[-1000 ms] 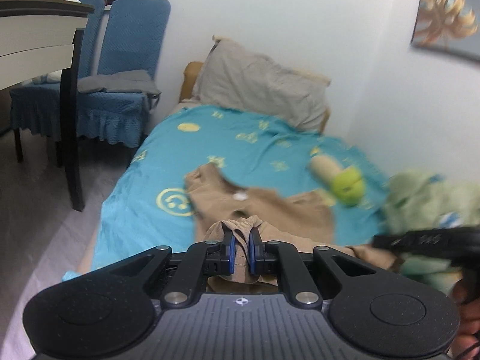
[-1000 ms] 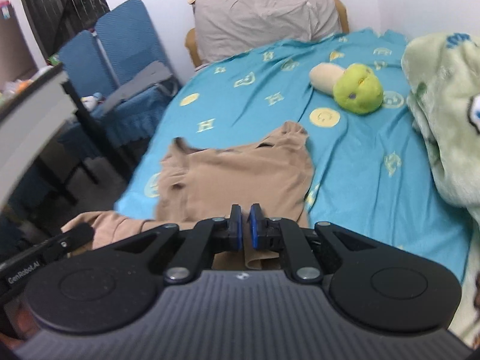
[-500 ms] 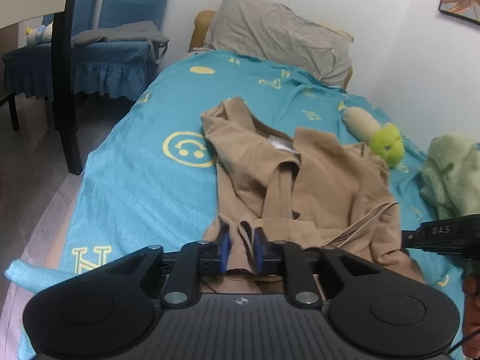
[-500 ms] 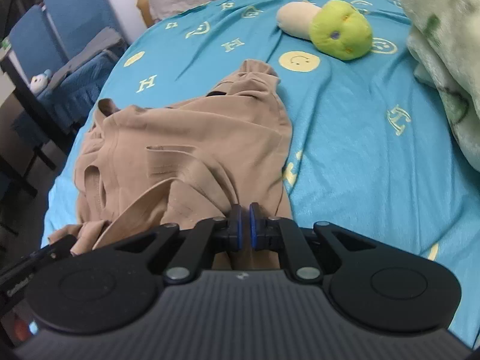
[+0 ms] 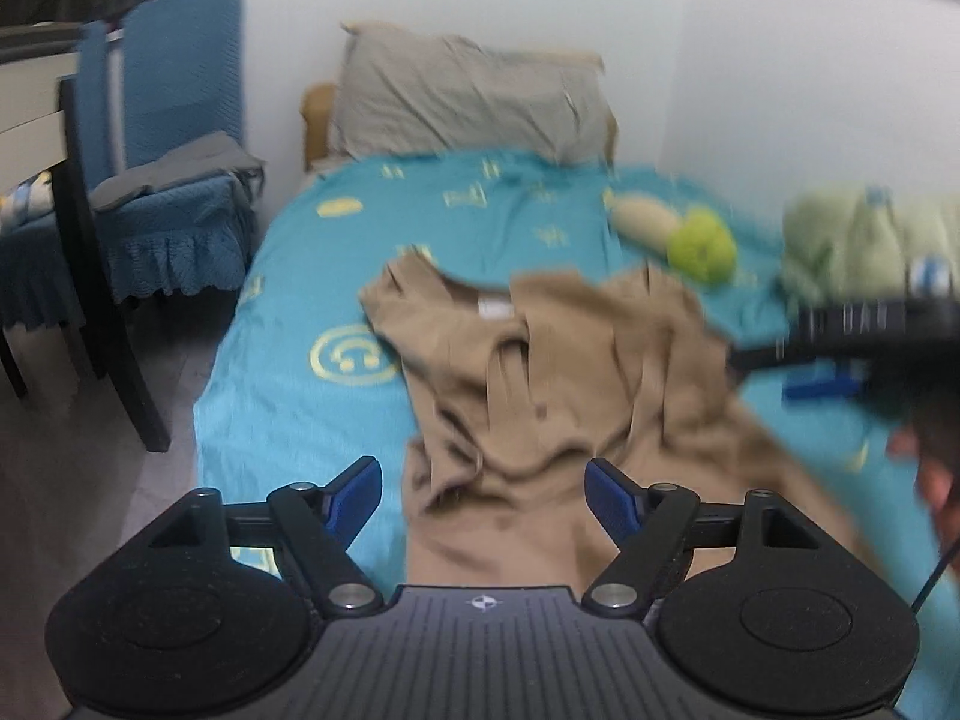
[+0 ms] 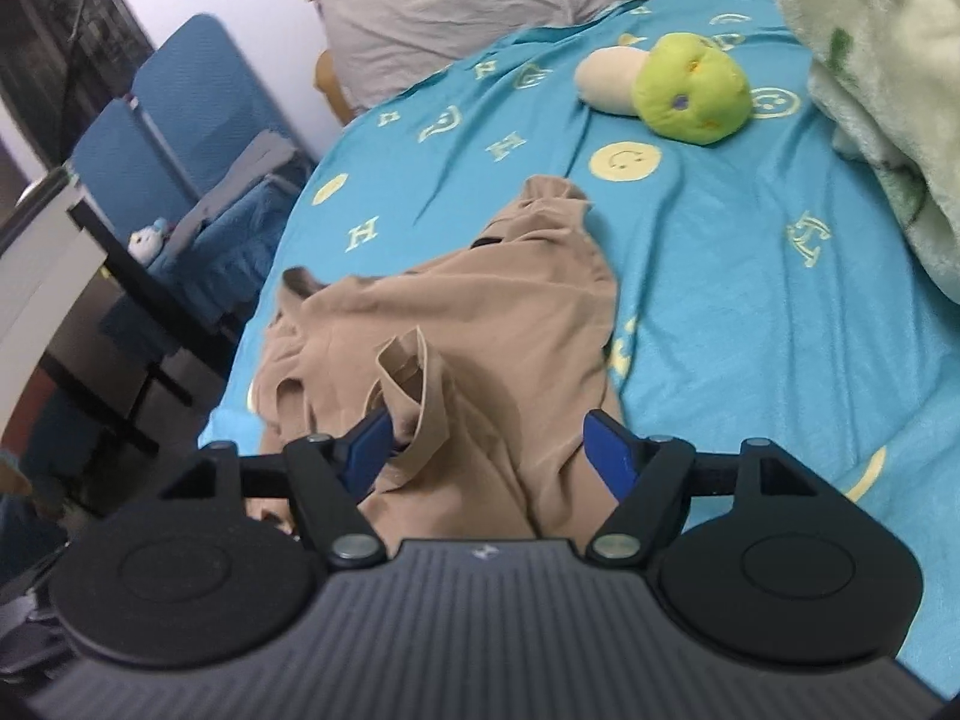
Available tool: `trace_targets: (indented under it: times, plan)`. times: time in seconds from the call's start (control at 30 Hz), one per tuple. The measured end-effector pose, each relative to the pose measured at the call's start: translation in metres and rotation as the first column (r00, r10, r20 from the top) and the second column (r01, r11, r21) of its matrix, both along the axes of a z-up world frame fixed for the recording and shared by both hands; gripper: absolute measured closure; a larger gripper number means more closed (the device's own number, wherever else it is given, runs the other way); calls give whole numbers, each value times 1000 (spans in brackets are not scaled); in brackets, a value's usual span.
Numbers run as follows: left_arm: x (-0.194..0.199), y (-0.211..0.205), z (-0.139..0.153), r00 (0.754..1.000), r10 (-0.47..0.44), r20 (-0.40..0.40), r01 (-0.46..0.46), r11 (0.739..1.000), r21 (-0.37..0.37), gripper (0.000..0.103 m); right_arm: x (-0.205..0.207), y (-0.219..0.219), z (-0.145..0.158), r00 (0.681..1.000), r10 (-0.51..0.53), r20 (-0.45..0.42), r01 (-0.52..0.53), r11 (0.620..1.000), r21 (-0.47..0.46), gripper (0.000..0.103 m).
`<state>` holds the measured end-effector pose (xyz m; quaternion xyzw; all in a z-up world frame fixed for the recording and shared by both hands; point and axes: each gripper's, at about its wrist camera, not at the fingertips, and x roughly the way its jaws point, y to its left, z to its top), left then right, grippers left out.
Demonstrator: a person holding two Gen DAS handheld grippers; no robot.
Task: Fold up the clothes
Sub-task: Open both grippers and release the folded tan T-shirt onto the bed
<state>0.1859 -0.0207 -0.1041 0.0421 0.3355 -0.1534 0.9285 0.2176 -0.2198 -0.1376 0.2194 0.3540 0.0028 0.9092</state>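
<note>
**On the teal bedsheet: tan garment lies free, both grippers spread**

Left wrist view. On the near half of the teal bedsheet (image 5: 288, 420) lies the tan garment (image 5: 558, 372), crumpled, its neckline with a white label pointing away toward the grey pillow (image 5: 474, 96). The left gripper (image 5: 483, 489) hangs over the garment's near hem with its blue pads wide apart and nothing between them; the cloth passes beneath the fingers, not clamped. The view is blurred. At the garment's right edge the right gripper's dark body shows, too smeared to read. A green plush toy (image 5: 702, 243) sits beyond the garment, toward the pillow, apart from the cloth.

Right wrist view. The right gripper (image 6: 489, 444) is also released, pads far apart, above the garment's (image 6: 480, 324) near hem. A raised loop of hem stands up just beside the left pad (image 6: 369, 444); whether it touches the pad I cannot tell. The garment is bunched on the side away from the plush toy (image 6: 690, 90) and smoother toward it. A pale green blanket (image 6: 888, 90) is heaped well clear of the garment.

Judgement: the garment seems laid out lengthwise so the hem stays nearest for re-gripping. Wrinkles need smoothing before any fold will hold.
</note>
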Motion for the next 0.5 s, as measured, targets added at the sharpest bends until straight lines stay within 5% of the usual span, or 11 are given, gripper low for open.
trace_targets:
  times: [0.17, 0.3, 0.43, 0.5]
  plan:
    - [4, -15, -22, 1000, -26, 1, 25, 990, 141, 27, -5, 10, 8, 996, 19, 86, -15, 999, -46, 30]
    - [20, -15, -37, 999, 34, 1, -34, 985, 169, 27, -7, 13, 17, 988, 2, 154, 8, 998, -66, 29]
    - [34, -9, -44, 993, 115, 29, -118, 982, 145, 27, 11, 23, 0, 994, 106, 28, -104, 993, -51, 30]
    - [38, -4, -44, 987, 153, 44, -157, 982, 106, 27, 18, 37, -11, 989, 148, -31, -151, 981, -125, 30]
